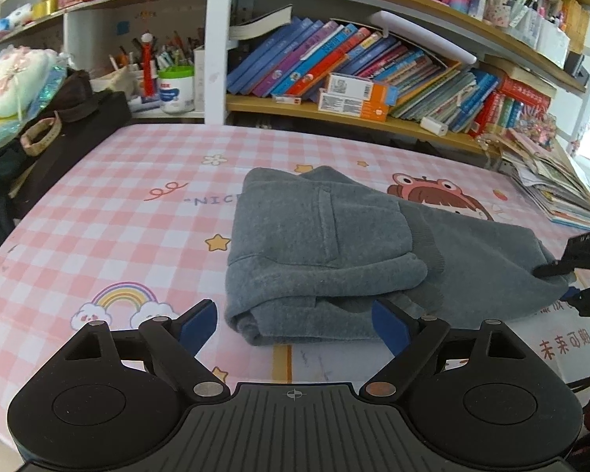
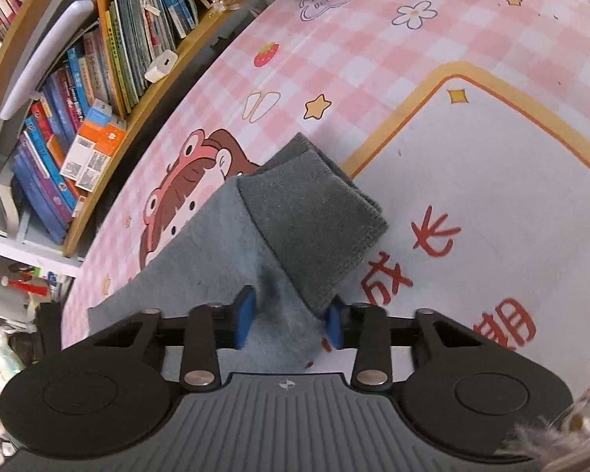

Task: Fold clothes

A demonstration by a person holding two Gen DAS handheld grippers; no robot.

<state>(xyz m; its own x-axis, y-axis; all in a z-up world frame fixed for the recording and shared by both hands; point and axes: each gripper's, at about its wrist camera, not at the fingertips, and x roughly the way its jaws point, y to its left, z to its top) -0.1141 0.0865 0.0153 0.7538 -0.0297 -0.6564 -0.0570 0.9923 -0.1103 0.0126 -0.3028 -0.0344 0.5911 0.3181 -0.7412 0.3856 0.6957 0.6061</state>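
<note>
Bookshelves (image 1: 373,67) behind, paper stack (image 1: 550,192) (right) beside grey garment (image 1: 334,251)

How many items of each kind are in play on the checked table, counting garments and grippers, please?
Grey garment: 1
Grippers: 2, the left gripper and the right gripper
Total: 3, all over the pink checked tablecloth

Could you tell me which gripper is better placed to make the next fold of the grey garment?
The right gripper, probably: its fingers already pinch the grey garment near its cuffed end. The left gripper is open just short of the folded edge, touching nothing.
</note>
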